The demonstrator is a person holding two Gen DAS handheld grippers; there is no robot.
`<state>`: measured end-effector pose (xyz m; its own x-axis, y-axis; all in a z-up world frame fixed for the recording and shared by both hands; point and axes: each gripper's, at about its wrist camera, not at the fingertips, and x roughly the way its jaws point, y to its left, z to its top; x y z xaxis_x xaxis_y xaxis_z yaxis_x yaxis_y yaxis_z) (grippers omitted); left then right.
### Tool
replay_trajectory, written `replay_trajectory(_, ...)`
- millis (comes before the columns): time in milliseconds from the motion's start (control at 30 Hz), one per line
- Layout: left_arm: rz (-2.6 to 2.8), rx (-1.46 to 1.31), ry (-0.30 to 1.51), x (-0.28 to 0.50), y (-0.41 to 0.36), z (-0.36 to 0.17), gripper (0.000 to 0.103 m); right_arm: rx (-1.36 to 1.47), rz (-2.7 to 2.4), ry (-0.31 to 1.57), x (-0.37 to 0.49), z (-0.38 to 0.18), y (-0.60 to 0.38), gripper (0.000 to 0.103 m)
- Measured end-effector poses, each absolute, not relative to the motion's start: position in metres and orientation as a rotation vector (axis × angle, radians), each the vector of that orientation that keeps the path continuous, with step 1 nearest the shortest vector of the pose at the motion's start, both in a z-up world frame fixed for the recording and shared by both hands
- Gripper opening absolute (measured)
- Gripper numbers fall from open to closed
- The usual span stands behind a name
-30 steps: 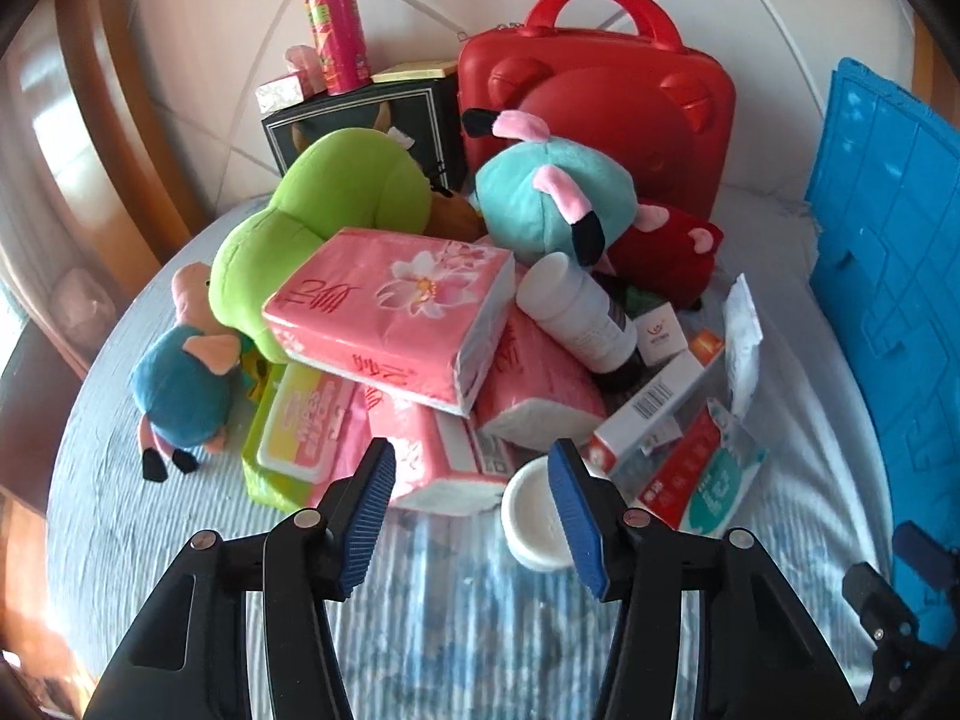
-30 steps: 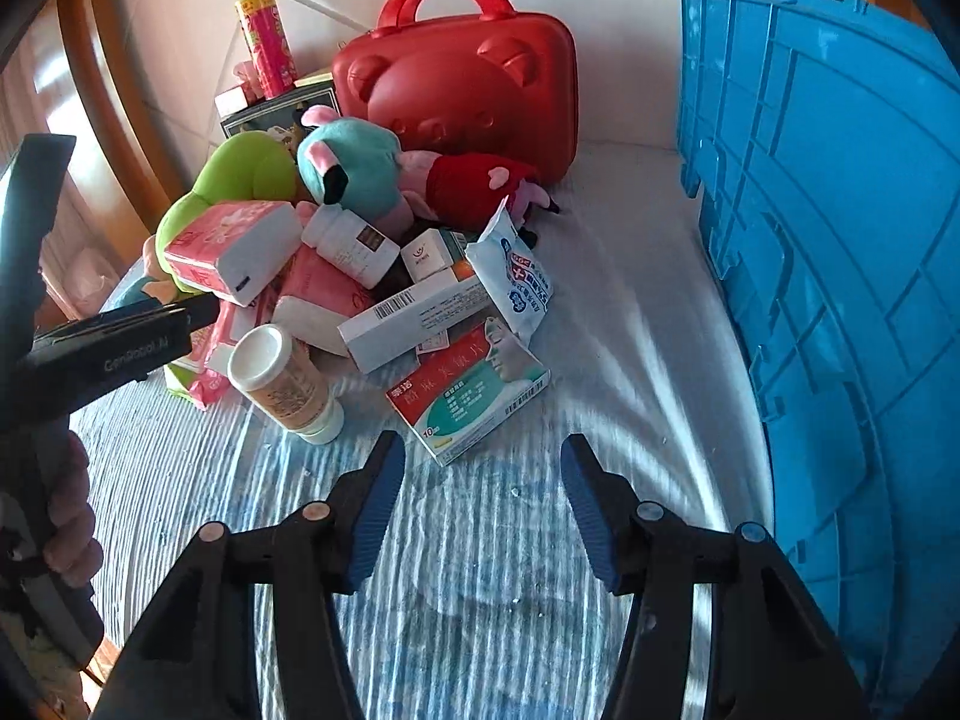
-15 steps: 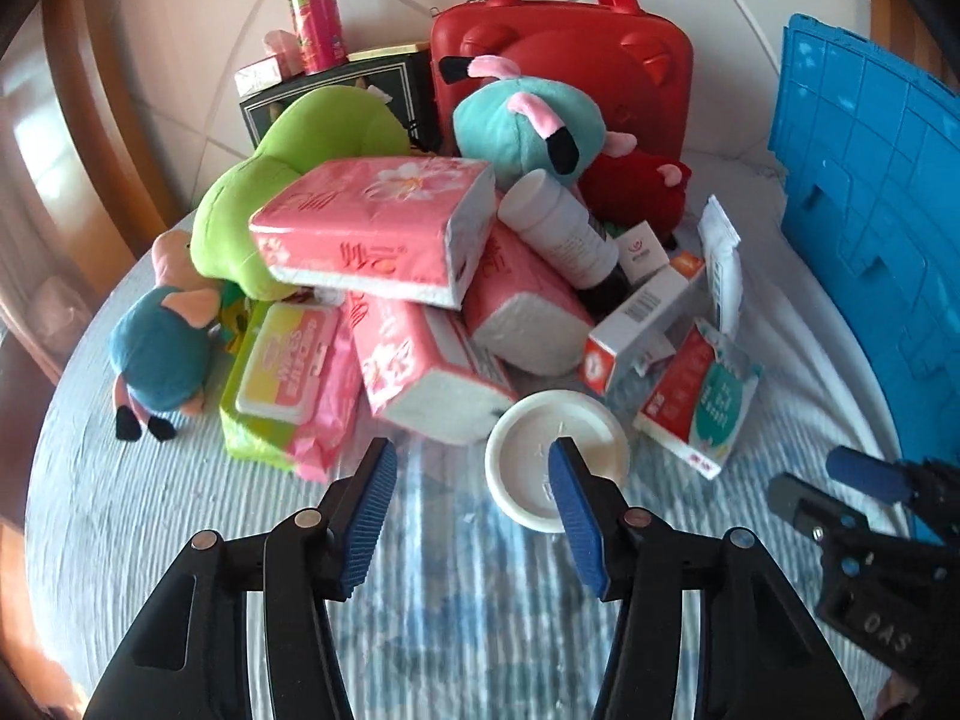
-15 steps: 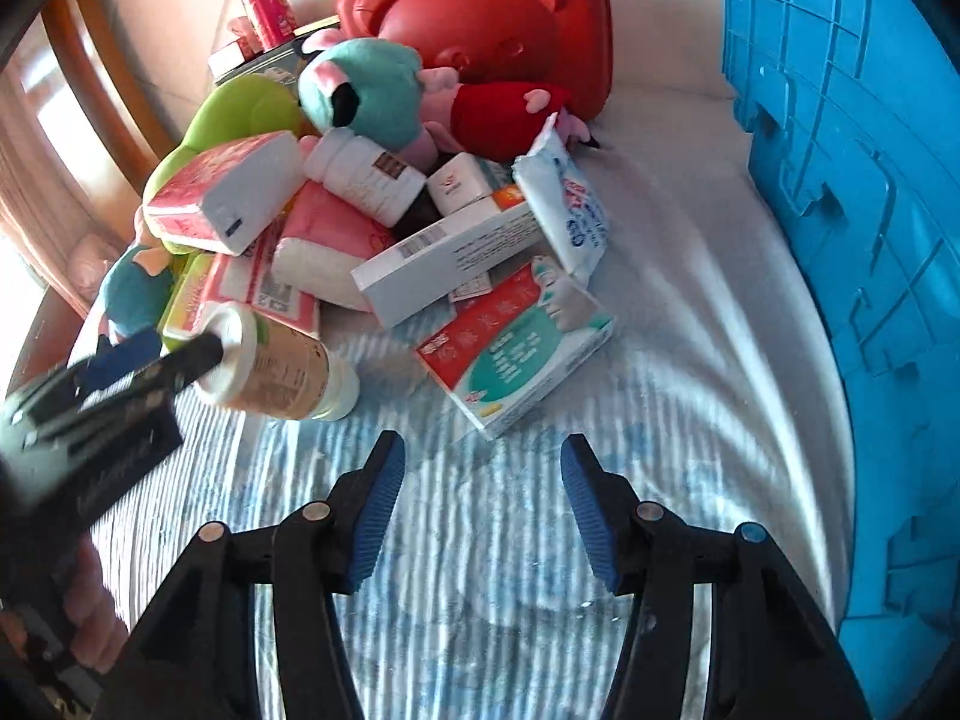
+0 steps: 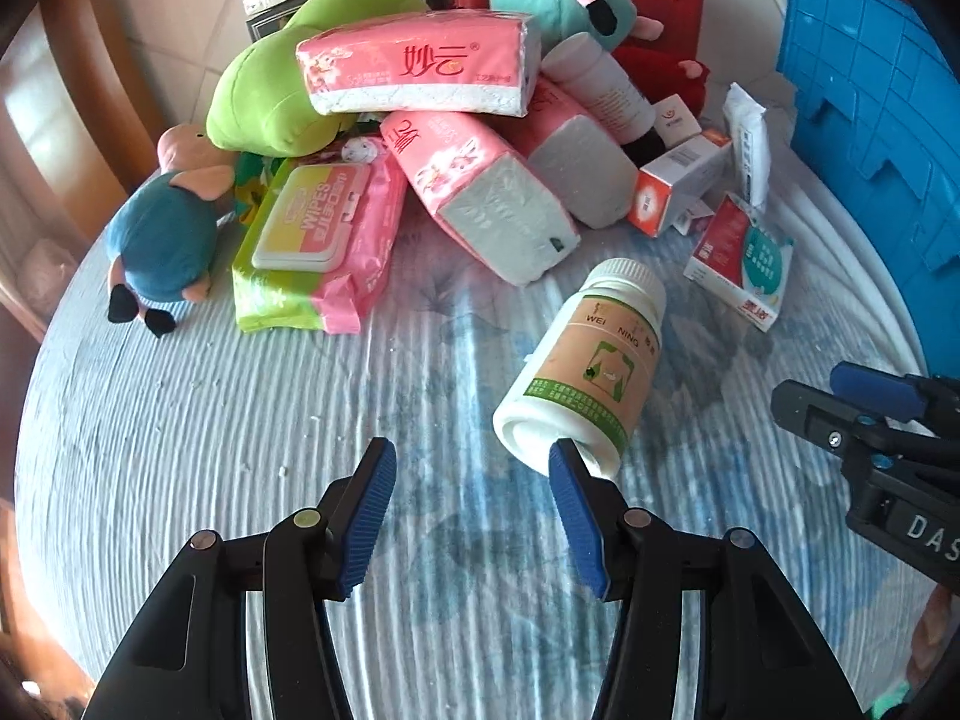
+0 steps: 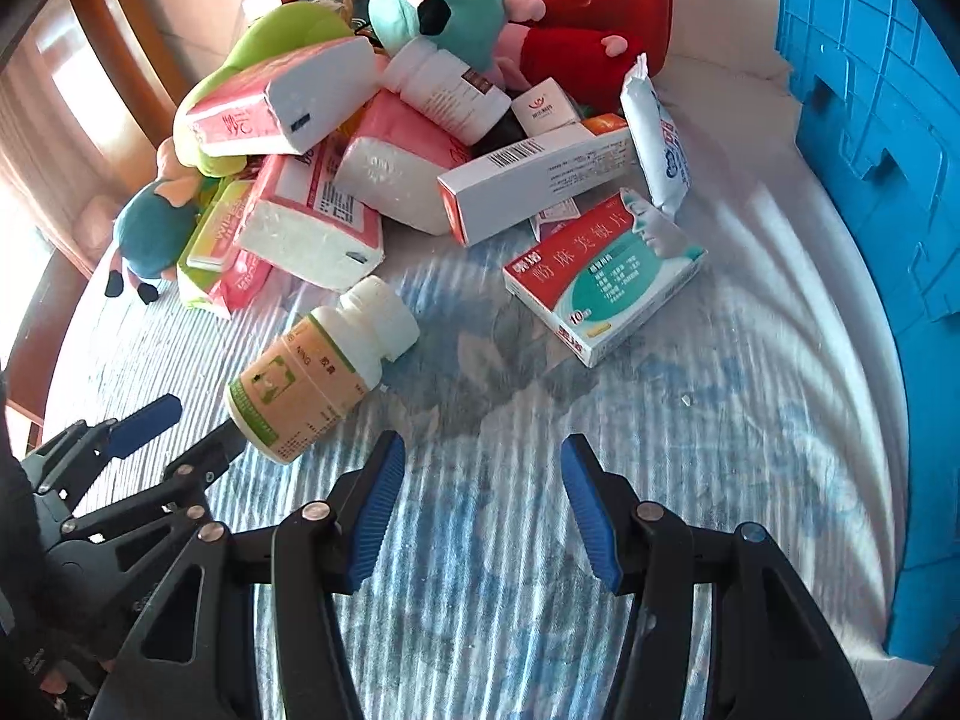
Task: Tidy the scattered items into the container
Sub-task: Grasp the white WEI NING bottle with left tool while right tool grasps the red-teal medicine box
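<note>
A white pill bottle [image 5: 594, 372] with a tan and green label lies on its side on the striped bed cover, cap pointing away. My left gripper [image 5: 471, 456] is opening. Nothing is between its blue pads, and the bottle's base sits just past its right fingertip. The right wrist view shows the bottle [image 6: 318, 372] lying at the tip of the left gripper [image 6: 180, 429]. My right gripper [image 6: 483, 447] stands open over bare cover, short of a red and teal medicine box [image 6: 606, 276]. The blue crate [image 6: 870, 150] stands at the right.
A heap lies beyond: pink tissue packs [image 5: 414, 63], a wipes pack [image 5: 318, 228], a green plush [image 5: 270, 90], a teal plush [image 5: 564, 0], a small pig toy [image 5: 162, 234], a white carton [image 6: 534, 180] and a red case [image 6: 600, 0]. Wooden bed frame on the left.
Both grippers have dropped lower and closer to the heap. The bottle, seen end-on between the left jaws before, now lies past the right fingertip. The left jaws stand slightly wider.
</note>
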<state>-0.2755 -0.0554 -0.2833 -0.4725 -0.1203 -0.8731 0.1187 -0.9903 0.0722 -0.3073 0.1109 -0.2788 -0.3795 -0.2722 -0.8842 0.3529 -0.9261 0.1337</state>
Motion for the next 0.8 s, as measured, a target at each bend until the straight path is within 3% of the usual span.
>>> replay_trajectory(300, -2.69, 1.587, -0.057, -0.269, -0.028, -0.264, 0.07, 1.533, -2.383, 0.058, -0.308, -0.282, 0.137, 0.054)
replay_trajectory(567, -2.605, 1.662, -0.018, -0.313, -0.015, -0.292, 0.071, 1.547, -2.439, 0.023, -0.317, -0.281, 0.152, 0.054)
replay_trajectory(600, -2.59, 1.685, -0.02, -0.316, -0.014, -0.299, 0.07, 1.552, -2.443, 0.016, -0.321, -0.282, 0.153, 0.054)
replay_trajectory(667, -2.563, 1.716, -0.024, -0.322, -0.012, -0.311, 0.058, 1.56, -2.447, 0.003, -0.33, -0.285, 0.155, 0.054)
replay_trajectory(800, -2.563, 1.661, -0.014, -0.334, -0.017, -0.314, 0.055, 1.581, -2.451, -0.058, -0.354, -0.291, 0.153, 0.054)
